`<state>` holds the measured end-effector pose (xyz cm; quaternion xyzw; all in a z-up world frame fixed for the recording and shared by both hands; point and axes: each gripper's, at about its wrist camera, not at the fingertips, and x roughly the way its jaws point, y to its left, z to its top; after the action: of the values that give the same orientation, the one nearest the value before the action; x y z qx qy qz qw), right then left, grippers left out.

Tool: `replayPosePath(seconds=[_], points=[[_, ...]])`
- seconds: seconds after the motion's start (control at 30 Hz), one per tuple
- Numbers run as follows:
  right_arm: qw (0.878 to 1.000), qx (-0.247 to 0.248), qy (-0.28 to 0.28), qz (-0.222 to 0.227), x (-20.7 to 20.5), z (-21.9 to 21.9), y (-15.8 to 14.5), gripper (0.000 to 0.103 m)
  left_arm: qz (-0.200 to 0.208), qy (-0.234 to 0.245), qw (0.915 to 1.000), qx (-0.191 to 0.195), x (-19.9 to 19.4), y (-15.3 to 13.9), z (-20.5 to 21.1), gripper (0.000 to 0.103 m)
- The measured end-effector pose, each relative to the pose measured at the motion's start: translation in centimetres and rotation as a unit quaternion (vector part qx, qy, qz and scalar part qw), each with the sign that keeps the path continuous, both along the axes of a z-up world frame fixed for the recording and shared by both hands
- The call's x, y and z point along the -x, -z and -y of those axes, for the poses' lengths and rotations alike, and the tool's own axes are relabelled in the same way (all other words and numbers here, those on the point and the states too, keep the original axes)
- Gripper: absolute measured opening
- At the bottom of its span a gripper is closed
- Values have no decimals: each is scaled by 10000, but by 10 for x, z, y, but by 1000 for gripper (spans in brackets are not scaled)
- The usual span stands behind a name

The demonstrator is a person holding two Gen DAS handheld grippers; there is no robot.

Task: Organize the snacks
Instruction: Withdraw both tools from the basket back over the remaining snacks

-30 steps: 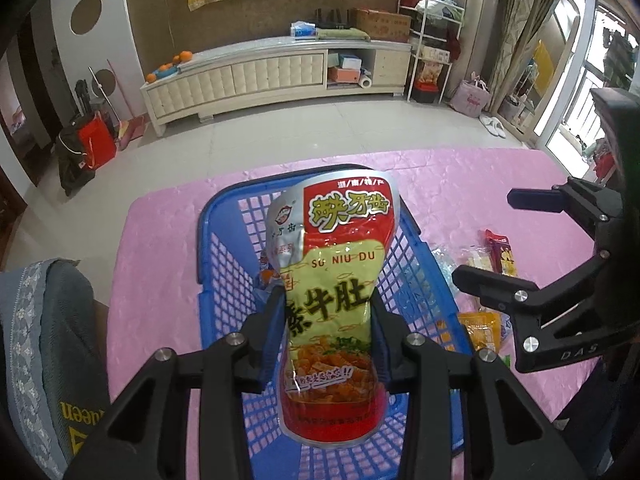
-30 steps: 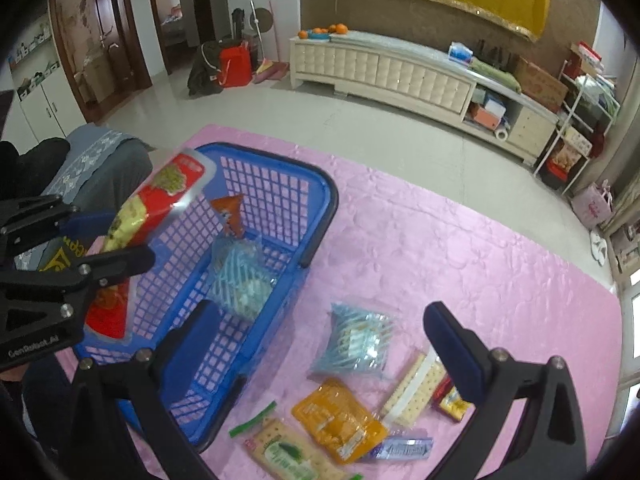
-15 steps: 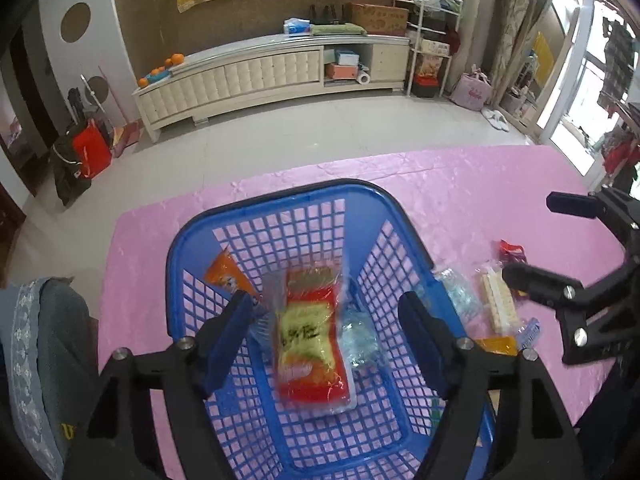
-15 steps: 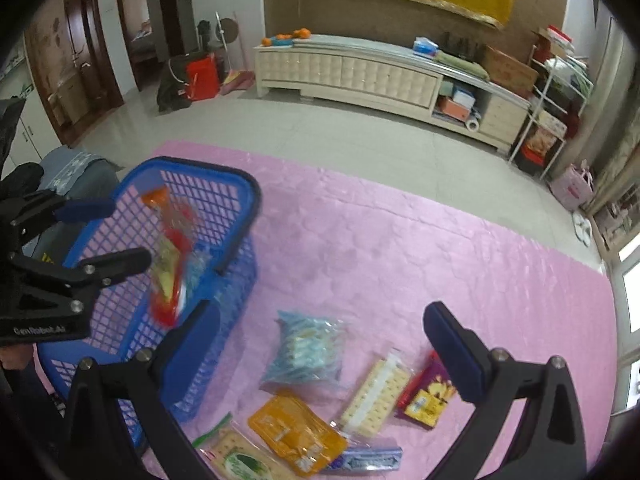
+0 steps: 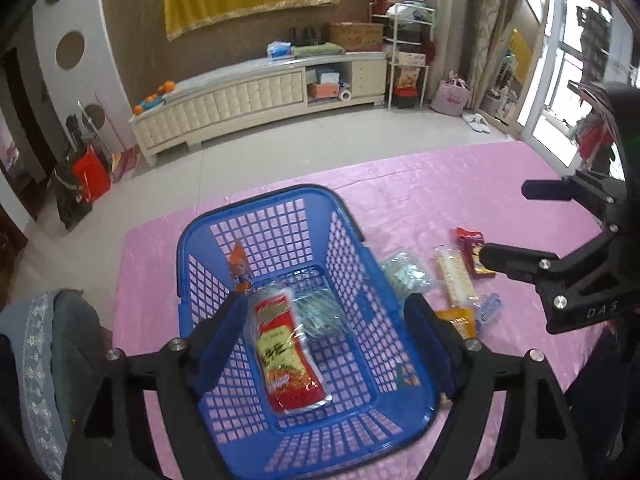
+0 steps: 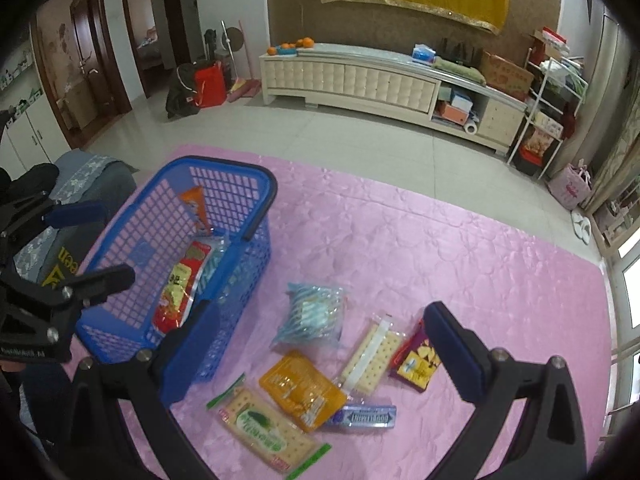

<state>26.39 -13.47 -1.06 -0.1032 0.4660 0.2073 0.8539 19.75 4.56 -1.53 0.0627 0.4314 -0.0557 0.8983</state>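
The left gripper [image 5: 324, 320] hangs above the blue basket [image 5: 280, 200], jaws opening, wide apart, with nothing pressed between the pads. The red-and-yellow snack pouch [image 5: 286, 350] lies flat on the basket floor, below and between the two fingers, clear of both. A clear blue-striped packet [image 5: 320, 312] lies just beside it in the basket, and an orange packet [image 5: 239, 268] leans against the far left wall.

The right gripper [image 6: 320, 340] is spread wide and empty over the pink tablecloth [image 6: 440, 248]. Below and between its fingers lie the loose snacks: a blue-striped bag [image 6: 312, 316], an orange pouch [image 6: 302, 390], a cracker pack [image 6: 374, 354], a purple packet [image 6: 416, 364], a gum pack [image 6: 366, 416] and a green-labelled cracker pack [image 6: 268, 428]. The basket stands just left of them.
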Motion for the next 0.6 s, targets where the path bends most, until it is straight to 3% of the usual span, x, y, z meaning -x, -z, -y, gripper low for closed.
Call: replayPosePath(seconds=[0.3, 0.6], points=[[9999, 26, 15, 149, 35, 19, -21, 103, 211, 322, 9992, -71, 36, -13, 31, 82], [9996, 148, 193, 147, 61, 52, -19, 103, 216, 520, 9984, 11, 55, -7, 66, 82]])
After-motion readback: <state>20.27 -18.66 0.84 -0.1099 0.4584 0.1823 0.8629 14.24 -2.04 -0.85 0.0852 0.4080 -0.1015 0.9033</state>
